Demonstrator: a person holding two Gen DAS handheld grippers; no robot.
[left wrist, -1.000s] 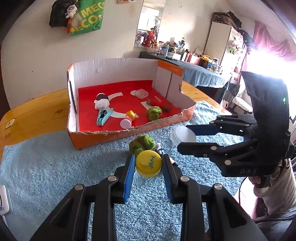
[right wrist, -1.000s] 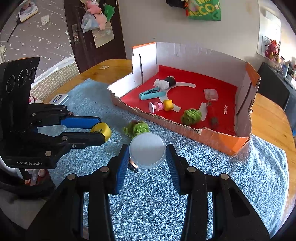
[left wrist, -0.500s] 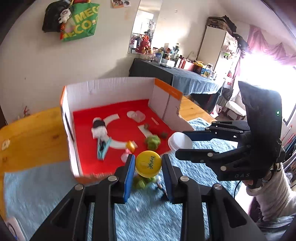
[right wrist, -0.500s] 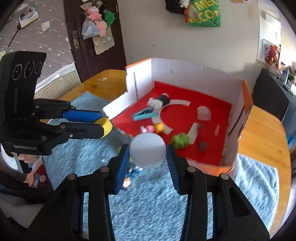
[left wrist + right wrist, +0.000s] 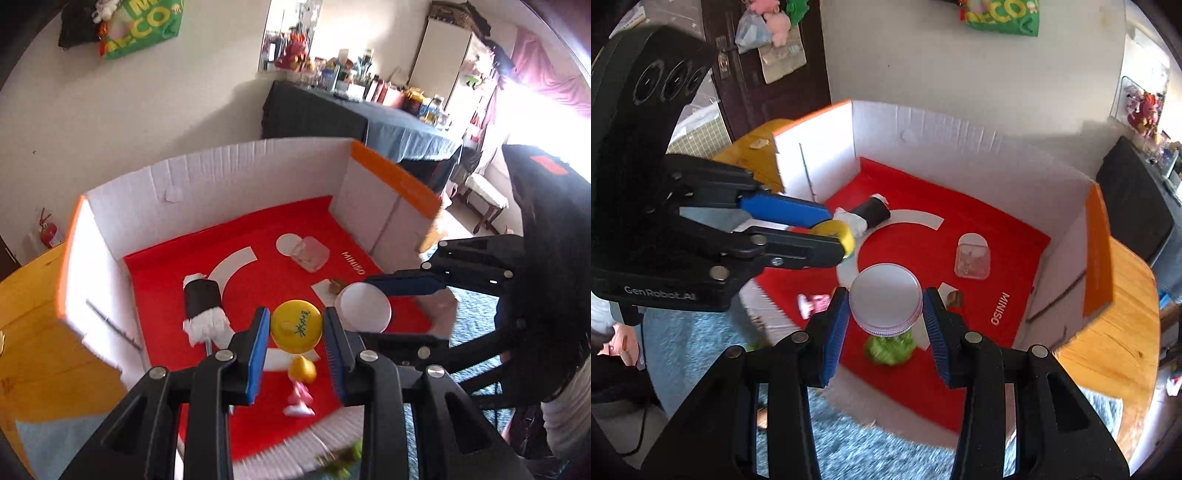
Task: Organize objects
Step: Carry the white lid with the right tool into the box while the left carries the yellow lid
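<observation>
Grippers hang side by side above an open cardboard box (image 5: 229, 162) with white walls, orange edges and a red floor. The left gripper (image 5: 295, 332) is clamped on a yellow disc (image 5: 295, 326) with green characters on its face; both blue pads press its rim. The right gripper (image 5: 886, 314) is clamped on a white jar lid (image 5: 885, 297), ribbed at its edge, held flat side up between the blue pads. Both held items are in the air over the box floor, clear of it.

On the floor of the box: a black roll (image 5: 202, 301) with white ends near the left wall, a clear plastic tub (image 5: 972, 260) toward the back, a pink figure (image 5: 299, 400) near the front edge, and a green leafy toy (image 5: 889, 347) directly below the lid. The box stands on a wooden table (image 5: 1115, 332); a blue towel (image 5: 879, 454) covers the table in front of the box.
</observation>
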